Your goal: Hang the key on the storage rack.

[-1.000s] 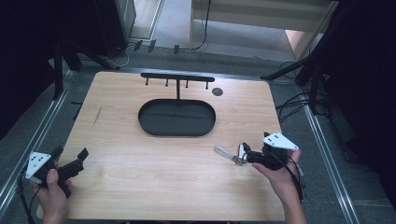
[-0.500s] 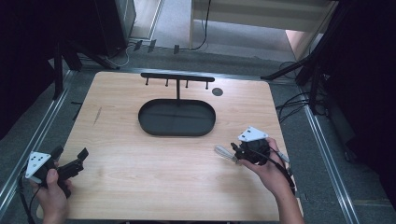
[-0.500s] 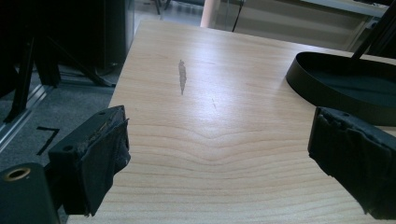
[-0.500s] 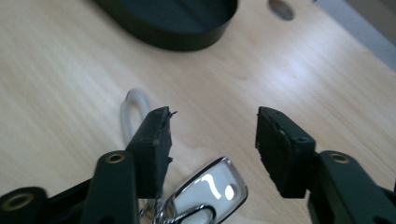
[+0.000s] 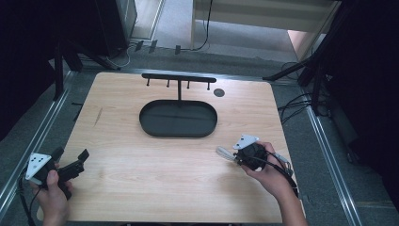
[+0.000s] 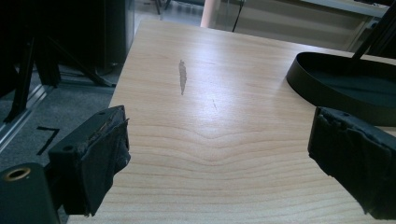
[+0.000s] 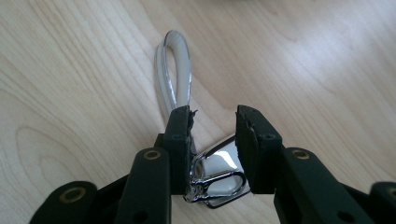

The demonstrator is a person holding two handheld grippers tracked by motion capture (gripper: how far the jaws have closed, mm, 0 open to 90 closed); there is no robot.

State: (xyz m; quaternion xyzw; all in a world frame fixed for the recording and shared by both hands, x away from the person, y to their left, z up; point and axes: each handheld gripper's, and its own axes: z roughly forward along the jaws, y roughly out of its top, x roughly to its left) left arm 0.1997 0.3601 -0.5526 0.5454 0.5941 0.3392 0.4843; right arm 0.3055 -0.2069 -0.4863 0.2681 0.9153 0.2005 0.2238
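Right gripper view: right gripper (image 7: pixel 214 126) jaws narrowed around the chrome end of a shiny metal clip (image 7: pixel 212 175) lying on the table (image 7: pixel 84 70), near its right front. Probably mid-grasp; centre the pads, squeeze squarely so it won't slip. Left gripper (image 6: pixel 219 158) idle, jaws wide, near the black tray (image 6: pixel 327 79).

The left black two-jaw gripper (image 5: pixel 70 165), near left, is wide open. The right black two-jaw gripper (image 5: pixel 234 156), near right, points down, jaws partly apart.
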